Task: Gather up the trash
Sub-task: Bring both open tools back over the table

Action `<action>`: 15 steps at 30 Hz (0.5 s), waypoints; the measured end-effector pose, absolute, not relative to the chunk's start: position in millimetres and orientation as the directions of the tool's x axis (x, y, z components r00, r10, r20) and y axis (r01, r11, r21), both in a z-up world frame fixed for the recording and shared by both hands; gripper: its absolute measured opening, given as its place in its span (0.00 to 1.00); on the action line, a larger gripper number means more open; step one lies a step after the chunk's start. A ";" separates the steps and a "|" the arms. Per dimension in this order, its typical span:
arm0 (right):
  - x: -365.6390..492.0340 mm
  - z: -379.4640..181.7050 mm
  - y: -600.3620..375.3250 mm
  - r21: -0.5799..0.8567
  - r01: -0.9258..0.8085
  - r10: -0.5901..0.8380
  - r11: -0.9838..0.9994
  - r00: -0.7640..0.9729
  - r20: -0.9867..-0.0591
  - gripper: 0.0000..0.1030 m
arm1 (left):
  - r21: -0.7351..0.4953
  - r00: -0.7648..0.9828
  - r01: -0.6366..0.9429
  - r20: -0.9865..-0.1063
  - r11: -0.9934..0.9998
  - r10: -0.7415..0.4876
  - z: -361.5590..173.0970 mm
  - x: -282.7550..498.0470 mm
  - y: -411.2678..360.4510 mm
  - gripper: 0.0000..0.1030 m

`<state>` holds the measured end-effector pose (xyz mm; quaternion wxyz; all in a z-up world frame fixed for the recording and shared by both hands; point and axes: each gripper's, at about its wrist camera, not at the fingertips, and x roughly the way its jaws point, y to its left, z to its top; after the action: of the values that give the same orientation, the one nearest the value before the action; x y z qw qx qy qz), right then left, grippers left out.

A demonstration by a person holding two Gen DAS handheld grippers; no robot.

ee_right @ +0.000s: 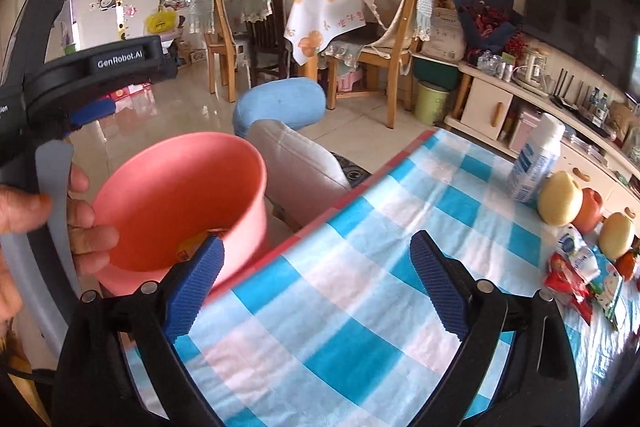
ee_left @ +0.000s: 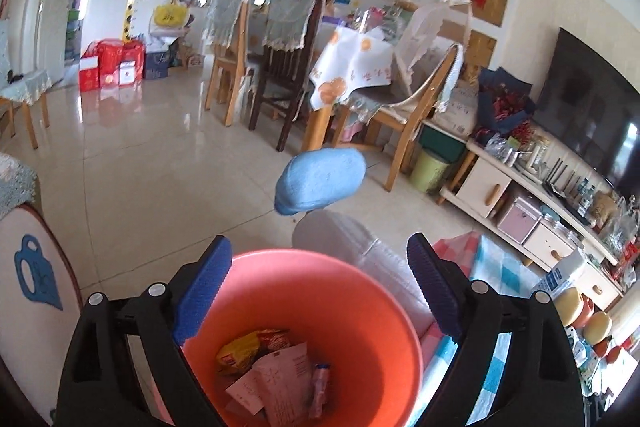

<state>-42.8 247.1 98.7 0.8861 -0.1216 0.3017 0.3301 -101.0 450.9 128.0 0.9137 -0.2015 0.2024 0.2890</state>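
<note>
A salmon-pink bin [ee_left: 360, 291] stands right below my left gripper [ee_left: 320, 291], which is open with nothing between its blue pads. Inside the bin lie a yellow wrapper [ee_left: 240, 347], crumpled paper [ee_left: 280, 383] and a small tube [ee_left: 320, 383]. In the right wrist view the bin [ee_right: 180, 195] sits just off the left edge of a blue-and-white checked tablecloth [ee_right: 360, 307]. My right gripper [ee_right: 318, 287] is open and empty above the cloth. At the table's right lie a red wrapper [ee_right: 568, 283], a white-blue packet [ee_right: 576, 251] and a green-white packet [ee_right: 612, 291].
A white spray can [ee_right: 534, 163] and round yellow and orange pieces [ee_right: 560, 199] stand near the wrappers. A grey seat with a blue cushion [ee_right: 280, 103] is behind the bin. A hand [ee_right: 80, 227] holds the left tool's black housing [ee_right: 120, 61]. Dining chairs and a TV cabinet lie beyond.
</note>
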 end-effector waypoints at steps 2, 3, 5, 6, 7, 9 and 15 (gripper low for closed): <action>-45.4 98.5 236.6 -0.023 -0.651 0.506 0.759 0.613 -0.607 0.94 | -0.240 0.789 -0.552 -0.460 0.799 0.407 130.4 -97.2 439.2 0.86; -47.9 98.9 230.7 -0.035 -0.645 0.500 0.763 0.624 -0.601 0.96 | -0.234 0.806 -0.518 -0.456 0.823 0.378 131.1 -94.8 432.5 0.87; -52.4 99.9 220.6 -0.060 -0.638 0.490 0.767 0.643 -0.588 0.96 | -0.212 0.821 -0.480 -0.452 0.852 0.350 132.0 -91.1 420.5 0.87; -55.1 100.0 216.6 -0.073 -0.636 0.483 0.768 0.652 -0.585 0.96 | -0.191 0.829 -0.454 -0.448 0.870 0.334 132.6 -88.1 412.5 0.87; -57.8 100.3 212.6 -0.089 -0.633 0.476 0.769 0.660 -0.581 0.96 | -0.173 0.834 -0.434 -0.448 0.884 0.322 133.8 -85.2 406.4 0.87; -62.1 100.2 205.2 -0.123 -0.630 0.461 0.767 0.673 -0.579 0.96 | -0.115 0.839 -0.396 -0.448 0.911 0.308 135.4 -80.3 391.5 0.87; -71.2 98.8 181.3 -0.177 -0.612 0.420 0.771 0.696 -0.583 0.96 | -0.092 0.841 -0.309 -0.491 0.947 0.226 138.1 -65.6 366.2 0.87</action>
<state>-71.2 181.3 98.8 0.9027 -0.1818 0.2653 0.2858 -65.6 366.2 138.1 0.9557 -0.0842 0.2448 0.1400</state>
